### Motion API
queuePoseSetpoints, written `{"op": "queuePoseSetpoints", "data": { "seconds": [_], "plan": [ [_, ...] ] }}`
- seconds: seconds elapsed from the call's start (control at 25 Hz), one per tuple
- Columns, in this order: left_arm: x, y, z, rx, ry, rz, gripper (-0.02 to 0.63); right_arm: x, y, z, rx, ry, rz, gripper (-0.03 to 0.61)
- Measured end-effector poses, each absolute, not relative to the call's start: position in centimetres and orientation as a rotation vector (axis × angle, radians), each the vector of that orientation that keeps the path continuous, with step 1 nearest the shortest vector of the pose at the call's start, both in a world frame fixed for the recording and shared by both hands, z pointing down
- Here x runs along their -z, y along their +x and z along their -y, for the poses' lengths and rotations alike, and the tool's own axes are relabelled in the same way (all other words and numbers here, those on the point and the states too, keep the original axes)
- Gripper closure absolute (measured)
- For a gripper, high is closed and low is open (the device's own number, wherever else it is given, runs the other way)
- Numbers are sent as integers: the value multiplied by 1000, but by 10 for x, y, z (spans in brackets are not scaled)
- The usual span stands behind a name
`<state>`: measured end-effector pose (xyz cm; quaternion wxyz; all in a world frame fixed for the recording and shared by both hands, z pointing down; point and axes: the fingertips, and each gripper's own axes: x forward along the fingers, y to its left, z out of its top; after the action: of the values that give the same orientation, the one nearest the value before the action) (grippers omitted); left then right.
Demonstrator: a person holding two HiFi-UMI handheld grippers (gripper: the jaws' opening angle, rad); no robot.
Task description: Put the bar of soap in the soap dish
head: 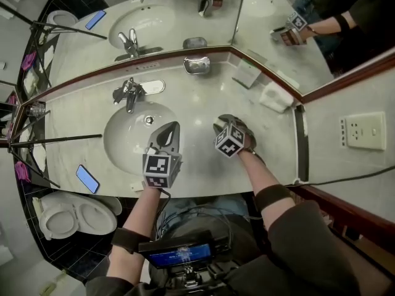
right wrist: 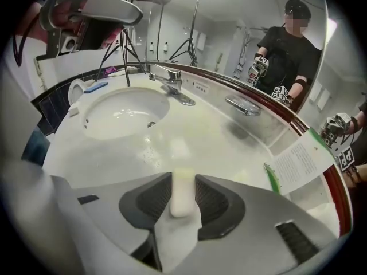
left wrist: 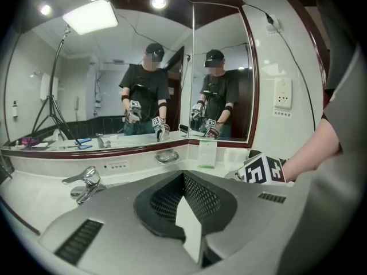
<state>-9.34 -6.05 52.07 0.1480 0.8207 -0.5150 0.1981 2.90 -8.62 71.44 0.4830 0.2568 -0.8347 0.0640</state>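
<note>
Cream-coloured bar of soap [right wrist: 183,195]: pinched edge-on between the 2 pads of the right tool [right wrist: 183,179]. The jaws stand partly apart, closed only to the bar's thickness, and both pads touch it. The bar is clear of the pale stone bench [head: 203,103].

Right tool position: pointing steeply down over the bench, on the near side of the soap dish [head: 197,65] and well apart from it.

Soap dish: metal, at the back of the bench against the mirror frame. A folded card [head: 247,74] stands just to the right of the dish.

Left tool [head: 168,134]: jaws pressed together, tip to tip. It hangs over the near rim of the basin [head: 126,137], to the near left of the soap dish and well apart from it. In the left gripper view the dish shows beyond the closed tips, slightly left of them.
</note>
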Motion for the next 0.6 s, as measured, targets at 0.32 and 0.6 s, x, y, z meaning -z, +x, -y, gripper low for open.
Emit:
{"op": "queuePoseSetpoints", "data": {
  "seconds": [0.32,0.6],
  "plan": [
    [-522,-102,54,-556,2346,1496,614,-732,27,84,-135,595,1965,405],
    [-524,-103,49,-550,2345,1500,614,-729,29,88,-137,615,1969,405]
  ]
}}
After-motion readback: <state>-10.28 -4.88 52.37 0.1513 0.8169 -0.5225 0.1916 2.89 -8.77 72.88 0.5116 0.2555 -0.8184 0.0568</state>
